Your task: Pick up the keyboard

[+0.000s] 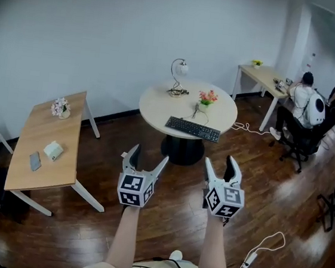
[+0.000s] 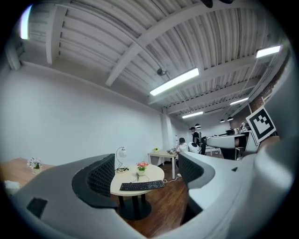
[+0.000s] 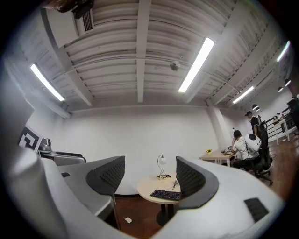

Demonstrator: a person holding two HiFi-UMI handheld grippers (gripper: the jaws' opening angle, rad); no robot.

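Note:
A black keyboard [image 1: 193,128] lies near the front edge of a round white table [image 1: 158,108], well ahead of me. It also shows between the jaws in the left gripper view as the keyboard [image 2: 142,185] and in the right gripper view as the keyboard [image 3: 165,194]. My left gripper [image 1: 147,156] and right gripper [image 1: 220,164] hang side by side above the wooden floor, short of the table. Both are open with nothing between their jaws.
On the round table stand a lamp [image 1: 178,70] and a small flower pot [image 1: 206,99]. A wooden desk [image 1: 61,172] at the left holds flowers, a tissue box and a phone. Two people sit at a desk [image 1: 264,77] at the far right. Cables lie on the floor [image 1: 263,246].

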